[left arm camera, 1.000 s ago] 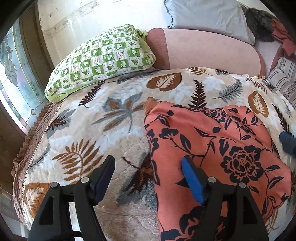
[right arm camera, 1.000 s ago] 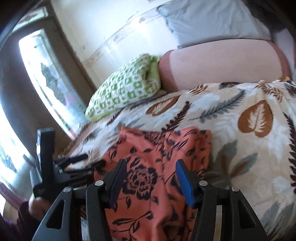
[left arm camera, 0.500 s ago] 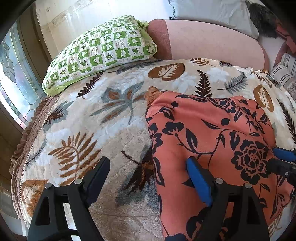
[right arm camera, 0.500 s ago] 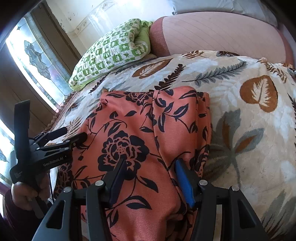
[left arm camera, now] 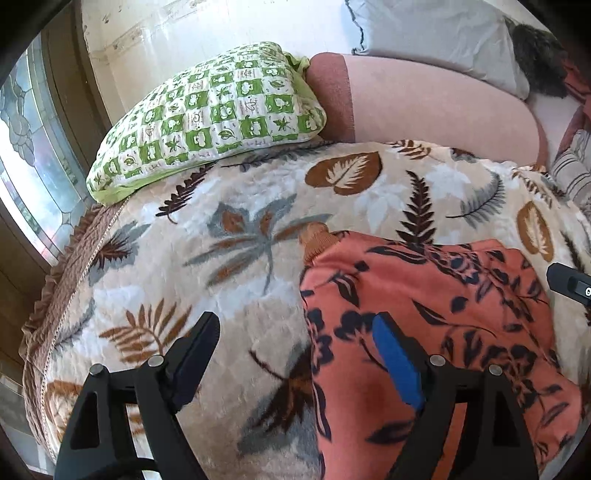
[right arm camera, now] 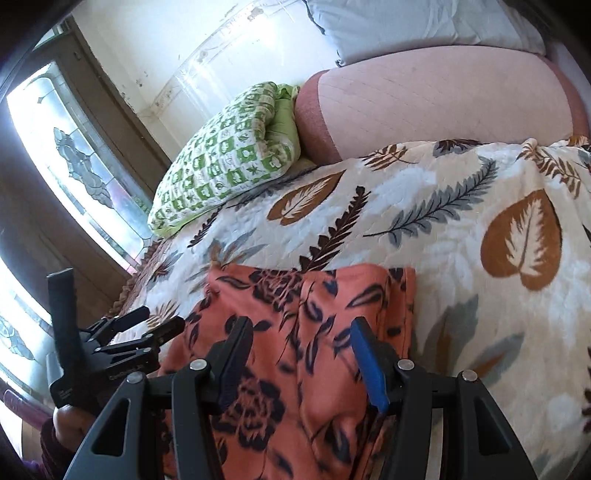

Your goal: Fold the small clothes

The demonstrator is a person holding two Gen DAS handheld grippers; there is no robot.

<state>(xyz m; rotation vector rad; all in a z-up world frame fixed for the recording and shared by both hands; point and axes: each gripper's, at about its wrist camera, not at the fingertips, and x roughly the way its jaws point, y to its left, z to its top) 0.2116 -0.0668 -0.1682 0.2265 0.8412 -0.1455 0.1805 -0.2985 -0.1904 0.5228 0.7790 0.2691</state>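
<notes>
Orange floral garment [left arm camera: 424, 314] lies on the bed [left arm camera: 229, 229], long axis near-to-far, your left hand-held gripper [left arm camera: 295, 354] released straddling its left edge, right hand-held gripper [right arm camera: 299, 354] released directly over its middle, so nearer.

One orange floral garment [left arm camera: 424, 314] lies on the bed. One leaf-print blanket [left arm camera: 221, 258] covers it. Three pillows show at the head edge: one green checked pillow [left arm camera: 210, 110], one pink bolster [left arm camera: 424, 99], one grey pillow [left arm camera: 436, 33]. Two tools are in view: the left tool [left arm camera: 295, 354] and the right tool [right arm camera: 301, 358].
</notes>
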